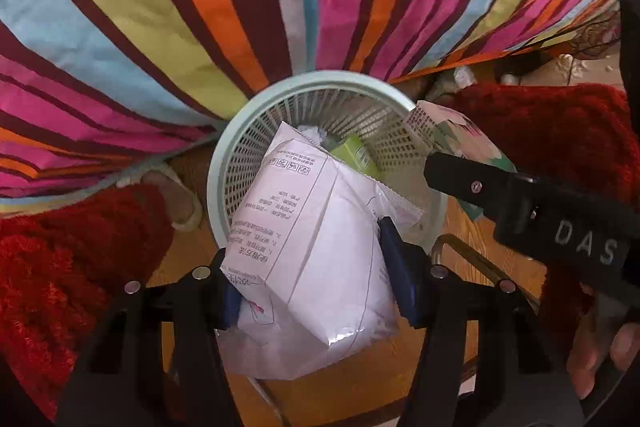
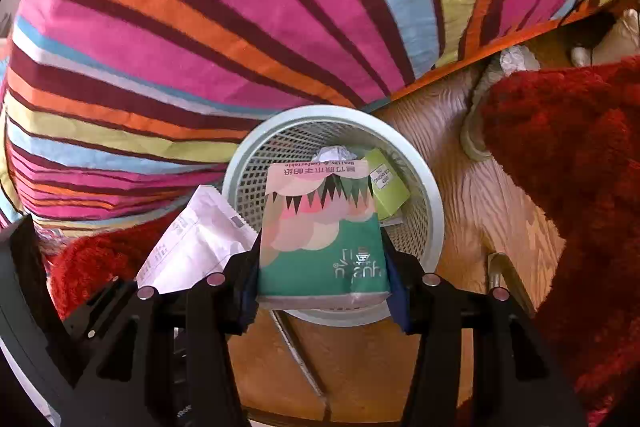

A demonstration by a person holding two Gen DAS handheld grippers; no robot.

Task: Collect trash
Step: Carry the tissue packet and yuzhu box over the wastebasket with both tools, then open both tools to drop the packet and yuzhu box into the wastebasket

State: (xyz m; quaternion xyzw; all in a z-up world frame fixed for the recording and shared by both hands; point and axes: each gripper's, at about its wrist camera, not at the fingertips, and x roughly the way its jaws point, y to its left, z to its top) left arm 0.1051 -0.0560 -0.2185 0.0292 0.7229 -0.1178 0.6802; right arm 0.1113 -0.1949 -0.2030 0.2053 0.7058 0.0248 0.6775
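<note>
Left to right: left gripper (image 1: 316, 279), bottom centre of the left view, clamped on 1 white printed plastic pouch (image 1: 308, 251) tipped over the round pale-green mesh plastic wastebasket (image 1: 236, 163) at frame centre. Right gripper (image 2: 322, 275), bottom centre of the right view, pinching 1 green-and-pink tissue pack (image 2: 320, 227) above that basket. Step in hand: drop-off. Next: spread both jaws over the rim. Already inside: 1 green carton (image 2: 388, 187), 1 crumpled white paper (image 2: 334, 151).

"DAS" was read in grey letters on the black gripper body (image 1: 560, 227), and "CLEANING" on the small green carton's white label (image 2: 381, 178).
</note>
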